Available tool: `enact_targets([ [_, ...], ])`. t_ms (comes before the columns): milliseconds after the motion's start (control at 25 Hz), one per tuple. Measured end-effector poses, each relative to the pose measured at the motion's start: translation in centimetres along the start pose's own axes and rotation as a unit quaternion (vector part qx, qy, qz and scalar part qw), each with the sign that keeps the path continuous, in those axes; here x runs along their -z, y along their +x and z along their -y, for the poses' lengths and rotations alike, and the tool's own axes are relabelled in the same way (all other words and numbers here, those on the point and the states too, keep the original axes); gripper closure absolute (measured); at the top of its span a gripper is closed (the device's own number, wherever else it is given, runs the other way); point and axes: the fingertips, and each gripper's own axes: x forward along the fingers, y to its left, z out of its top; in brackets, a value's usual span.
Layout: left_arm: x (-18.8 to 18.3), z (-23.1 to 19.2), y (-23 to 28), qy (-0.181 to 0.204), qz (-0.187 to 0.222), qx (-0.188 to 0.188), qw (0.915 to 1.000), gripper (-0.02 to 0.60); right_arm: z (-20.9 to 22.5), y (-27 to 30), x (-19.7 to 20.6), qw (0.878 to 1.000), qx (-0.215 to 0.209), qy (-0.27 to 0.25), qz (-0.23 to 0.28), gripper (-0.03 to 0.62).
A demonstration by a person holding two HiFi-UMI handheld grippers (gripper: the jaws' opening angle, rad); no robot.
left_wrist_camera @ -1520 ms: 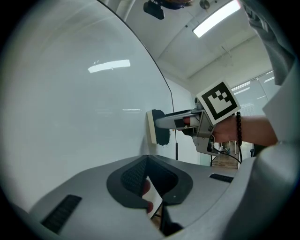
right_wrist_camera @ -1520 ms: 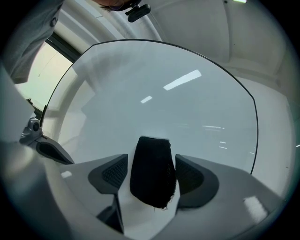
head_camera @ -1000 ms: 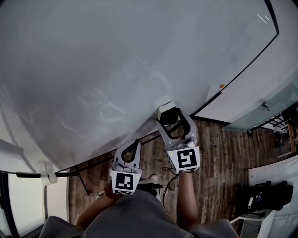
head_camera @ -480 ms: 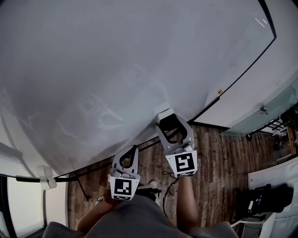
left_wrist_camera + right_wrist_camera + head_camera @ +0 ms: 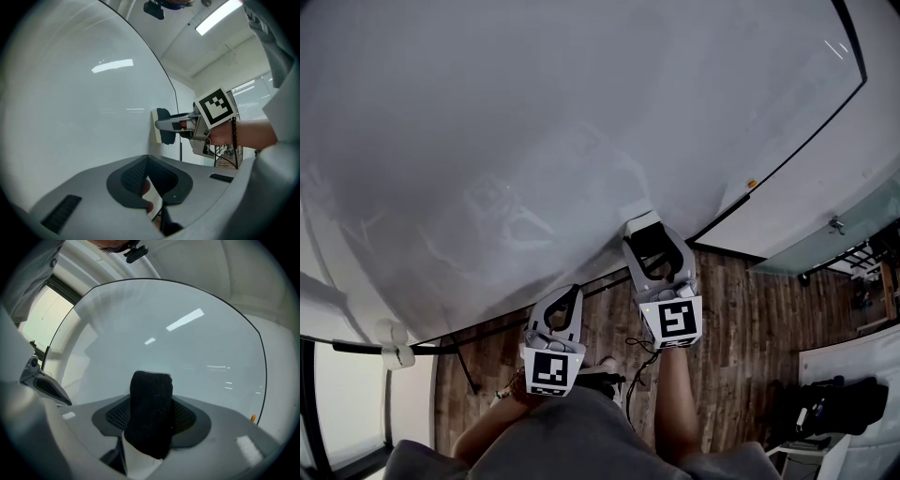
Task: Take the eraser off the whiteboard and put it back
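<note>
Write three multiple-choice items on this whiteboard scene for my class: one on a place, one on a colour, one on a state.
1. Where is the eraser?
A alone at the whiteboard's top edge
B between the right hand-held gripper's jaws, at the whiteboard
C on the floor

2. What colour is the eraser's felt?
A black
B red
C yellow

3. How do the left hand-held gripper's jaws stand?
A gripping the eraser
B wide apart
C closed at the tips, empty

Answers:
1 B, those jaws, which have just been closing, press on it at the board.
2 A, the right gripper view shows black felt.
3 C, the left gripper view shows nothing between them.
</note>
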Motion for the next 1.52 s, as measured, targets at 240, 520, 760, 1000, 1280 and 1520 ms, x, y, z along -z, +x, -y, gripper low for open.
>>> enact_targets([
  [240, 0.3, 0.3, -0.5, 0.002, -0.004, 0.001, 1.0000, 0.575, 0.0, -0.2, 0.3, 1.000, -0.009, 0.000, -0.005, 0.349],
  [520, 0.6, -0.3, -1.1, 0.000, -0.007, -0.010, 0.9999, 0.575, 0.1, -0.2, 0.3, 1.000, -0.001, 0.008, -0.003, 0.352],
  [760, 0.6, -0.4, -1.5, 0.002, -0.008, -0.013, 0.9999, 0.575, 0.2, -0.3, 0.3, 1.000, 0.002, 0.010, -0.004, 0.353],
  [1000, 0.4, -0.3, -1.7, 0.003, -0.006, -0.016, 0.9999, 0.575, 0.2, -0.3, 0.3, 1.000, 0.007, 0.009, -0.007, 0.356],
  [1280, 0.5, -0.1, -2.0, 0.004, -0.007, -0.017, 0.9998, 0.575, 0.1, -0.4, 0.4, 1.000, 0.007, 0.011, -0.008, 0.358],
  [1520, 0.7, -0.1, -2.3, 0.005, -0.007, -0.019, 0.9998, 0.575, 0.3, -0.6, 0.8, 0.999, 0.012, 0.030, -0.009, 0.359],
])
